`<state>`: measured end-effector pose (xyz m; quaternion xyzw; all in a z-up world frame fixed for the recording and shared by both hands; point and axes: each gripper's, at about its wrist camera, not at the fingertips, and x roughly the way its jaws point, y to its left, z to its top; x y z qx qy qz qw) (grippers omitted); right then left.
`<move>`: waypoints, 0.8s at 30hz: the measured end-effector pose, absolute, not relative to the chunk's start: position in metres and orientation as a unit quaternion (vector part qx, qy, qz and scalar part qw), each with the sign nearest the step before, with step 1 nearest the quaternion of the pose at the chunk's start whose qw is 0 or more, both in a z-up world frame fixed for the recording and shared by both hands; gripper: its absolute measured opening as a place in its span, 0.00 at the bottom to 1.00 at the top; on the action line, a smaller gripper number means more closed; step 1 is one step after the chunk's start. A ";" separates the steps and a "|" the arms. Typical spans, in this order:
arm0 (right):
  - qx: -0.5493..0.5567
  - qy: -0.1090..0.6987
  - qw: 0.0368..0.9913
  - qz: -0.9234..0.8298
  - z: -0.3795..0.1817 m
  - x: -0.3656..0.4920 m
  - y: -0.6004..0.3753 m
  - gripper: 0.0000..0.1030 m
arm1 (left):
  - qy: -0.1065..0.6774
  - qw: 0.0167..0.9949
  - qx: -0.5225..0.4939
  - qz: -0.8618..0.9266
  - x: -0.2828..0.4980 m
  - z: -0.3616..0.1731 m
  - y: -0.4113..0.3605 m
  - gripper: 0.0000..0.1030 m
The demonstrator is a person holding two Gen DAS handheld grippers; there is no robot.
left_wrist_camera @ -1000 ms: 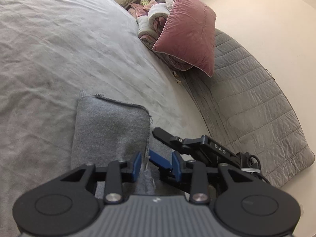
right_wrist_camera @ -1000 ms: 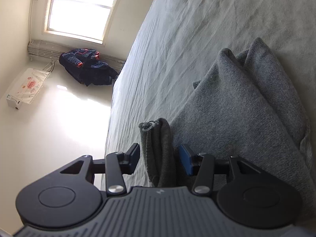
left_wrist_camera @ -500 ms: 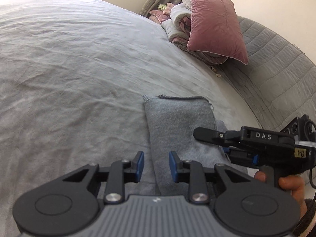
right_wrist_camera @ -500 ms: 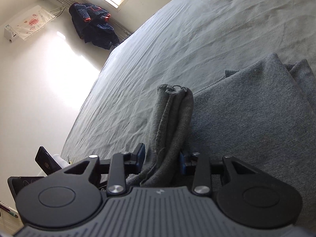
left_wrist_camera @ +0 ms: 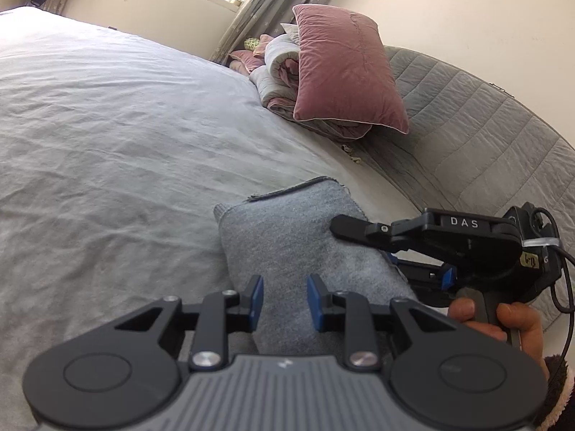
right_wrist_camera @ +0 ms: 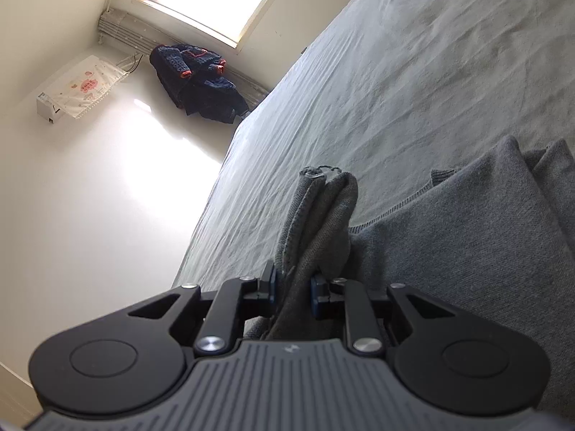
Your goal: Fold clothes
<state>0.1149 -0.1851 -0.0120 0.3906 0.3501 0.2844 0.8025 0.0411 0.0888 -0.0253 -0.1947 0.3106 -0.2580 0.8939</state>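
Observation:
A folded grey knit garment (left_wrist_camera: 291, 237) lies on the grey bed sheet (left_wrist_camera: 107, 136). My left gripper (left_wrist_camera: 284, 303) hovers open just above its near end, blue pads apart with only cloth showing behind them. In the left wrist view the right gripper (left_wrist_camera: 424, 248) comes in from the right over the garment's edge, held by a hand (left_wrist_camera: 499, 323). In the right wrist view my right gripper (right_wrist_camera: 293, 292) is shut on a bunched edge of the grey garment (right_wrist_camera: 320, 212), which stands up between the pads. The rest of the garment (right_wrist_camera: 467, 244) spreads to the right.
A pink pillow (left_wrist_camera: 345, 72) leans on rolled bedding (left_wrist_camera: 280, 72) at the bed's head, beside a quilted grey headboard (left_wrist_camera: 467, 136). A dark blue garment (right_wrist_camera: 196, 82) hangs under the window (right_wrist_camera: 215, 0). The pale floor (right_wrist_camera: 90, 197) lies left of the bed's edge.
The left gripper let go of the garment's edge, drew back and tilted up. The right gripper's pads have closed in on the bunched fold, and its view has swung toward the window.

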 end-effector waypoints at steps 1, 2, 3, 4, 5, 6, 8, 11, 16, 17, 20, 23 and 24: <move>0.392 0.347 0.804 0.282 -0.012 0.113 -0.189 0.21 | 0.311 0.893 -0.193 -0.262 0.042 -0.026 0.085 0.26; 0.394 0.345 0.805 0.278 -0.014 0.112 -0.194 0.21 | 0.312 0.892 -0.192 -0.265 0.042 -0.026 0.081 0.26; 0.396 0.344 0.806 0.274 -0.015 0.112 -0.198 0.21 | 0.313 0.891 -0.190 -0.269 0.043 -0.027 0.077 0.26; 0.400 0.344 0.806 0.268 -0.016 0.110 -0.203 0.21 | 0.315 0.889 -0.189 -0.273 0.044 -0.028 0.073 0.26; 0.404 0.344 0.807 0.262 -0.018 0.108 -0.207 0.21 | 0.316 0.888 -0.187 -0.277 0.044 -0.028 0.069 0.26; 0.406 0.344 0.807 0.257 -0.019 0.108 -0.210 0.21 | 0.317 0.887 -0.186 -0.280 0.045 -0.029 0.065 0.25; 0.411 0.345 0.807 0.247 -0.020 0.109 -0.218 0.21 | 0.319 0.884 -0.183 -0.288 0.046 -0.030 0.057 0.25; 0.411 0.346 0.810 0.236 -0.023 0.106 -0.228 0.21 | 0.323 0.880 -0.178 -0.299 0.048 -0.032 0.046 0.25; 0.409 0.354 0.815 0.207 -0.035 0.102 -0.242 0.21 | 0.330 0.875 -0.162 -0.315 0.047 -0.037 0.026 0.25; 0.410 0.355 0.815 0.203 -0.036 0.101 -0.243 0.21 | 0.333 0.874 -0.156 -0.318 0.047 -0.039 0.023 0.25; 0.403 0.357 0.820 0.191 -0.039 0.098 -0.247 0.21 | 0.341 0.871 -0.139 -0.326 0.045 -0.042 0.013 0.25; 0.397 0.363 0.824 0.180 -0.042 0.095 -0.250 0.21 | 0.342 0.871 -0.127 -0.329 0.043 -0.043 0.008 0.25; 0.398 0.363 0.823 0.180 -0.044 0.093 -0.252 0.21 | 0.342 0.871 -0.123 -0.330 0.042 -0.043 0.006 0.25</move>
